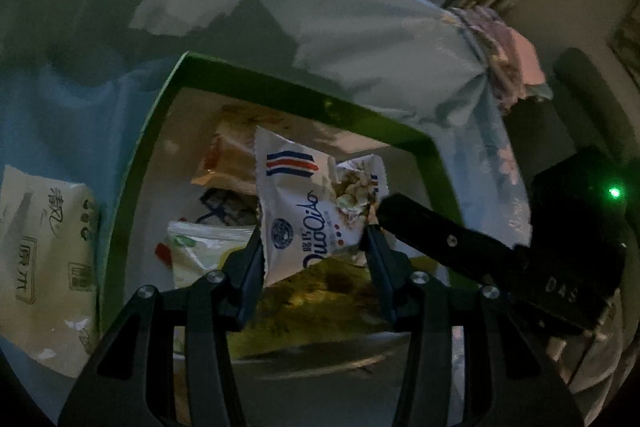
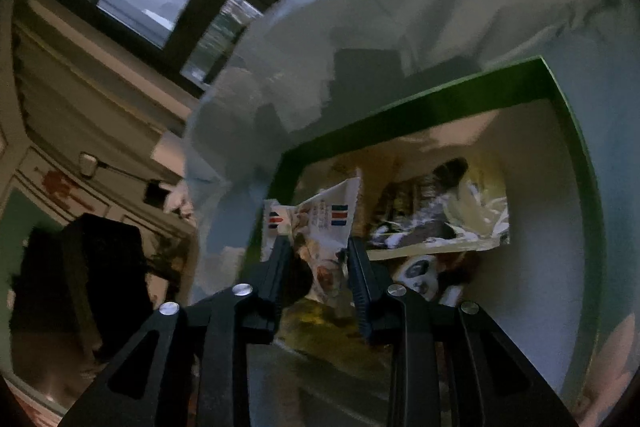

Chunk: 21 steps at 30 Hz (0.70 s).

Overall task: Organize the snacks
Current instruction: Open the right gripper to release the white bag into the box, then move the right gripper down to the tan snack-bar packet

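Left wrist view shows a pale blue bed sheet (image 1: 360, 27) filling the picture from nine o'clock round to three, with a green-rimmed box (image 1: 304, 87) sitting on it at the centre. At nine o'clock, just outside the box, lies a white tissue pack (image 1: 48, 251). Inside the box are several snack packets, among them a green-and-white packet (image 1: 200, 247) at about eight o'clock of the box. A white snack bag (image 1: 304, 207) with red and blue stripes is held over the box, tilted, between both tools. The left gripper (image 1: 314, 237) has its jaws set at a middling width, pressed on the bag's two side edges. The right gripper (image 2: 314, 247), entering the left view from four o'clock, has its jaws narrow and clamped on the same bag's crumpled end. Right wrist view shows a dark-and-yellow packet (image 2: 440, 215) lying in the box at two o'clock of the jaws.
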Available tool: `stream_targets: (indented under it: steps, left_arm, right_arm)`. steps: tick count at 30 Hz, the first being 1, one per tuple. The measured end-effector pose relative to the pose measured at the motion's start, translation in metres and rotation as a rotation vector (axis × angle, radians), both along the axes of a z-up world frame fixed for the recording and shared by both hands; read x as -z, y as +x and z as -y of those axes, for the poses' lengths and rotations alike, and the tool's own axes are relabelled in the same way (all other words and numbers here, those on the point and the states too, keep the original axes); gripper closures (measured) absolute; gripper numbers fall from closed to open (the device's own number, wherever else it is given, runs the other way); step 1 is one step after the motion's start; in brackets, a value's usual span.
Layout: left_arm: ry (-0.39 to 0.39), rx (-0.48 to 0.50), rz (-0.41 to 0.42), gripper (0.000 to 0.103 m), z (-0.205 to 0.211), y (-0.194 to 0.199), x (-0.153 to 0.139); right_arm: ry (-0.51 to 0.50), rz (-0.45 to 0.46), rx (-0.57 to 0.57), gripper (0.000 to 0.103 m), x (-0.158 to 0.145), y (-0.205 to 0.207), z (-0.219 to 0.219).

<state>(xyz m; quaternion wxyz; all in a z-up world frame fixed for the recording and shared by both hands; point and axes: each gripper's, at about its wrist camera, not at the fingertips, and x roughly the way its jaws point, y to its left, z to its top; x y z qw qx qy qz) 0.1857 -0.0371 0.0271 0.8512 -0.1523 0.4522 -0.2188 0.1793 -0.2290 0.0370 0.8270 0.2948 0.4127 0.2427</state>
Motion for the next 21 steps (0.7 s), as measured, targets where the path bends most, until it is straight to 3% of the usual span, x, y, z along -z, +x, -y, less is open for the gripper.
stream_targets:
  steps: [2,5,8,10,16,21]
  left_arm:
    - [-0.005,-0.021,-0.012,0.055,-0.005,0.003,0.003]
    - [0.000,-0.050,-0.008,0.041,-0.012,0.003,0.000]
    - [0.002,-0.063,0.009,0.038,-0.018,-0.001,-0.006]
    - [0.023,-0.082,0.025,0.028,-0.019,-0.005,-0.011]
    - [0.005,-0.133,0.074,0.023,-0.043,-0.029,-0.030]
    - [0.016,-0.177,0.088,0.021,-0.066,-0.066,-0.041]
  right_arm:
    - [-0.042,-0.006,0.006,0.072,0.002,0.002,-0.003]
    - [-0.076,-0.004,0.016,0.068,0.000,0.002,-0.004]
    - [-0.100,-0.003,0.042,0.059,-0.001,0.000,-0.001]
    - [-0.098,-0.002,0.057,0.057,-0.003,-0.003,0.003]
    - [-0.068,0.033,0.078,0.052,-0.016,-0.025,0.015]
    - [-0.027,0.096,0.020,0.050,-0.036,-0.054,0.015]
